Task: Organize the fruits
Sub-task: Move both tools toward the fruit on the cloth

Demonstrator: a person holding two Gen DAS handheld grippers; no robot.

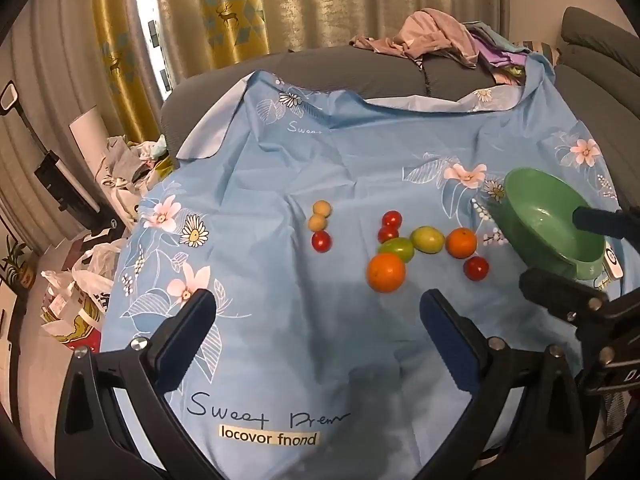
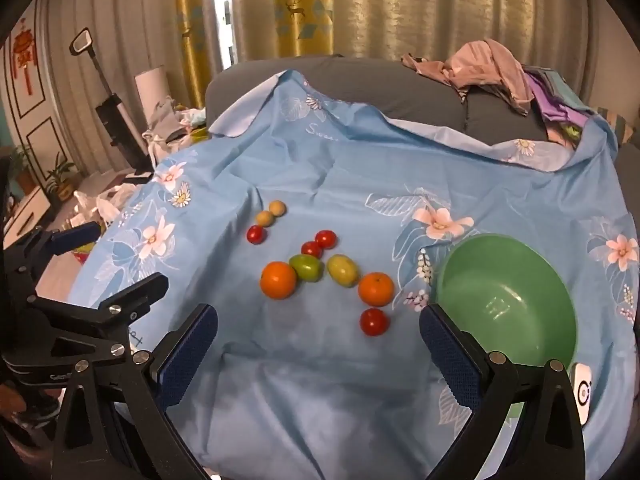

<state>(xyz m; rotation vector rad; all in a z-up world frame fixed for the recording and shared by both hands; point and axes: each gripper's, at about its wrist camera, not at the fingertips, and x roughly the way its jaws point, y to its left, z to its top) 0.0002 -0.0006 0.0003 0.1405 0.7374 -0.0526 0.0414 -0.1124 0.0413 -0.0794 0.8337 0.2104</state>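
Observation:
Fruits lie on a blue flowered cloth (image 1: 320,152): two oranges (image 1: 386,272) (image 1: 461,243), two green fruits (image 1: 397,249) (image 1: 427,239), several red cherry tomatoes (image 1: 321,241) and two small tan fruits (image 1: 321,209). An empty green bowl (image 1: 552,216) stands to their right. In the right wrist view the oranges (image 2: 278,280) (image 2: 376,289), a tomato (image 2: 374,321) and the bowl (image 2: 508,304) show. My left gripper (image 1: 318,312) is open and empty, near side of the fruits. My right gripper (image 2: 318,328) is open and empty, its right finger beside the bowl.
A grey sofa (image 1: 360,68) with a pile of clothes (image 1: 440,36) stands behind the cloth. Bags and clutter (image 1: 80,280) lie on the floor at the left. A small white device (image 2: 582,392) lies by the bowl's near rim.

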